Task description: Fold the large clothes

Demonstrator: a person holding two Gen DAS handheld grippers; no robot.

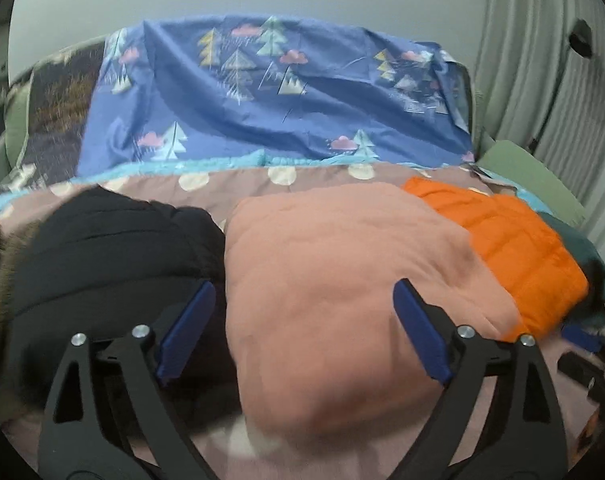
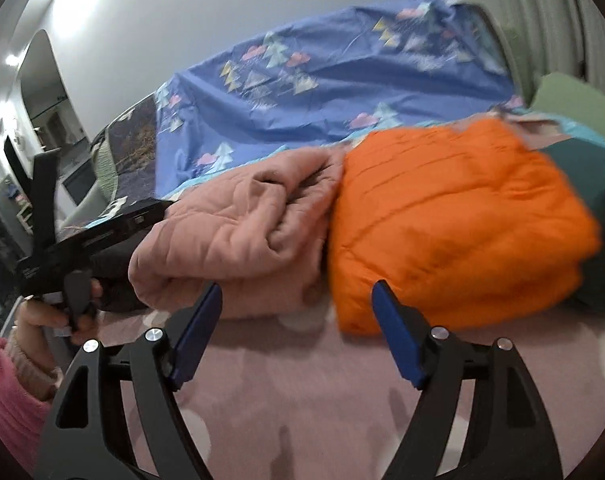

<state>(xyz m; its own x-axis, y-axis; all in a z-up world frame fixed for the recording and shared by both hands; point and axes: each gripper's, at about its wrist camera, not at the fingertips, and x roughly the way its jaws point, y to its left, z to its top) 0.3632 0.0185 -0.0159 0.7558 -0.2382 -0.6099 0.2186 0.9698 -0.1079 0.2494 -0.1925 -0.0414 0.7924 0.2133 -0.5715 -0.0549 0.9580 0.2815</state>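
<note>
Fingers (image 1: 418, 332) both pairs spread, gripping nothing; pink jacket (image 1: 342, 272) overlaps orange jacket (image 1: 514, 248); frames motion-blurred.

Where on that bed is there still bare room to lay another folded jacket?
Free: the pink bedspread strip in front of the pink jacket and orange puffer jacket. Crowded: the row itself, with the black jacket beside them.

Dark green garment (image 2: 590, 216) mostly hidden behind orange jacket (image 2: 454, 220), black garment (image 1: 102, 248) cut off left
</note>
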